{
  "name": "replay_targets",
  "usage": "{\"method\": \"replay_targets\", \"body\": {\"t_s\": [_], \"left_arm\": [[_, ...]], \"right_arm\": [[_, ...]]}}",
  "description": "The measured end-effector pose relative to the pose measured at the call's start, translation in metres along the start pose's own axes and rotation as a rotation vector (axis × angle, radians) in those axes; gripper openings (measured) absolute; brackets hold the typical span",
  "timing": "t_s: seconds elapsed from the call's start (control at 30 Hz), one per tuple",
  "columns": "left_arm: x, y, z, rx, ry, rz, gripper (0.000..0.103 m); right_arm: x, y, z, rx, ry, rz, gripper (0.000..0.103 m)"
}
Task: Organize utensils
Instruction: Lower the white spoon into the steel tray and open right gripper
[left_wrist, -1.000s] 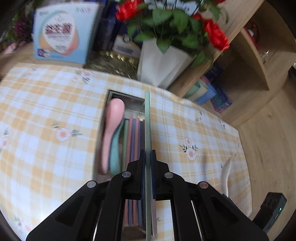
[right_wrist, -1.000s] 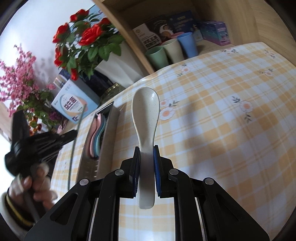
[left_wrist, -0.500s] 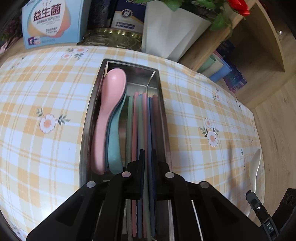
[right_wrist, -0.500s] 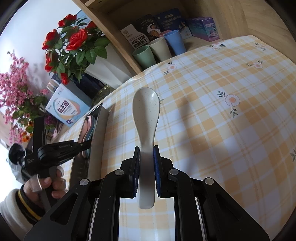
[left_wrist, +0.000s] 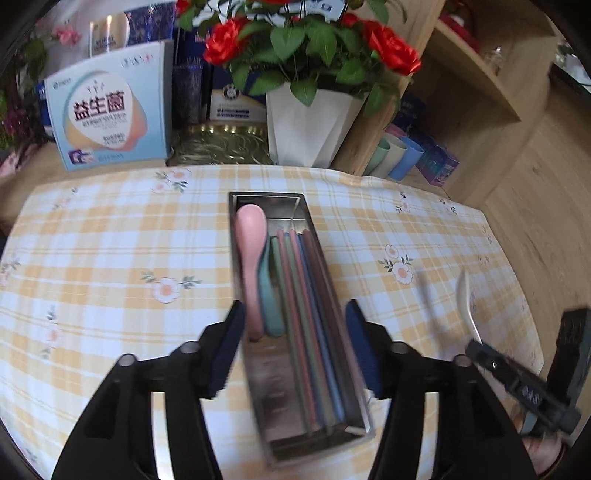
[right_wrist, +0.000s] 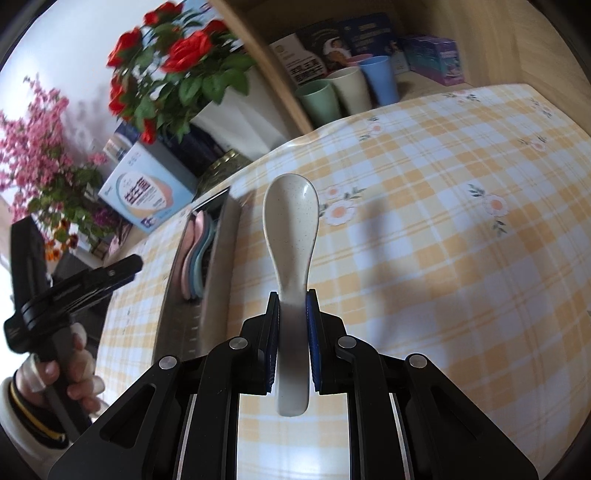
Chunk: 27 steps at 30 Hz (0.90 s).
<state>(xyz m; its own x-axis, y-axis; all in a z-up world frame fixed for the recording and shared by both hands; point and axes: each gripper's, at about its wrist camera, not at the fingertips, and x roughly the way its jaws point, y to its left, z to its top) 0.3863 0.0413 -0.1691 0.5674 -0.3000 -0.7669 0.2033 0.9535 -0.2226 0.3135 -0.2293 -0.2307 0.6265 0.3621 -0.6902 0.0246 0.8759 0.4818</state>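
Above the metal tray (left_wrist: 364, 413) on the checked surface (left_wrist: 110, 258), the left gripper (left_wrist: 295, 343) now hangs with its fingers spread wide and empty. A second ago they were pinched on a green chopstick held over the tray; that stick now lies among the chopsticks (left_wrist: 306, 325) of several colours along the tray's right side. A pink spoon (left_wrist: 251, 258) and a teal spoon (left_wrist: 267, 291) lie nested along the left side. So the chopstick step looks done, and the left gripper has drawn back and up from the tray.

To the right of the tray, the right gripper (right_wrist: 291, 354) stays clamped on the handle of a speckled cream spoon (right_wrist: 291, 236), bowl pointing forward, held above the surface. This spoon seems to be the last utensil outside the tray, likely bound for the other spoons.
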Motion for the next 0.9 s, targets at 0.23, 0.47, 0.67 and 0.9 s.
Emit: {"method": "replay_targets", "body": {"t_s": [0.23,0.47,0.67,0.9], "left_arm": [[-0.029,0.026,-0.016,0.014,-0.026,0.011,0.097],[-0.040,0.060,-0.029,-0.025,-0.035,0.058,0.097],[-0.051,0.078,-0.039,-0.035,-0.069,0.079,0.097],[-0.053,0.091,-0.046,-0.060,-0.071,0.086,0.097]], "right_arm": [[0.026,0.059,0.012,-0.105,0.054,0.014,0.014],[0.072,0.117,0.019,-0.221,0.125,-0.019,0.014],[0.105,0.136,0.008,-0.231,0.214,-0.054,0.014],[0.124,0.143,-0.011,-0.198,0.271,-0.087,0.014]]}}
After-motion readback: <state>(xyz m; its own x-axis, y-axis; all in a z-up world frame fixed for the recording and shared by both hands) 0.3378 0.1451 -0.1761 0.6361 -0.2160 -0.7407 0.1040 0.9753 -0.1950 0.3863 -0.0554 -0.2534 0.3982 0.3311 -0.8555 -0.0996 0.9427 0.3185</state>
